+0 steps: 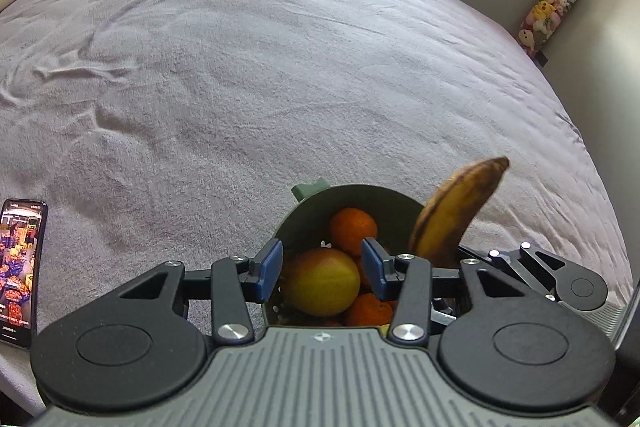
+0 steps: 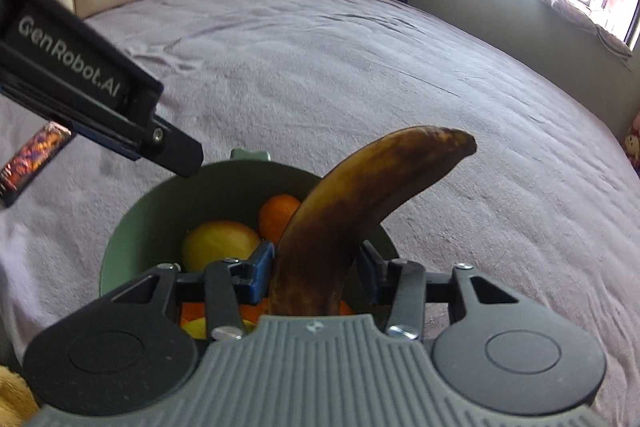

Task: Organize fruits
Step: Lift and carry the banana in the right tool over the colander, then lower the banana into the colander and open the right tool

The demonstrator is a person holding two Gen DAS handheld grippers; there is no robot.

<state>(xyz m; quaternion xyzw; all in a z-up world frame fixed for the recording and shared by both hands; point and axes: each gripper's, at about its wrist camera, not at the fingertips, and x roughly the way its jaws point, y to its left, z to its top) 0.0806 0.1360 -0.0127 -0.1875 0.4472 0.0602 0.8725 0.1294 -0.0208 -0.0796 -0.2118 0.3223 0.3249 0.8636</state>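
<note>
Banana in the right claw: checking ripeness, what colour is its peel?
Yellow, heavily browned, darkest at the tip: banana, best seen in the right wrist view.

A bowl (image 2: 132, 247) stands on the bed (image 1: 280, 67), holding an apple (image 1: 322, 281) with 1 orange (image 1: 353, 230) behind it and another orange (image 1: 368, 309) in front. The left gripper (image 1: 323, 269) hangs over the bowl, its pads either side of the apple (not touching it). To its right, the right gripper (image 2: 316, 273) holds a banana (image 2: 352, 211) over the bowl's right part, tip rising up and rightward. A phone (image 1: 20, 267) lies on the bed well left of the bowl.
</note>
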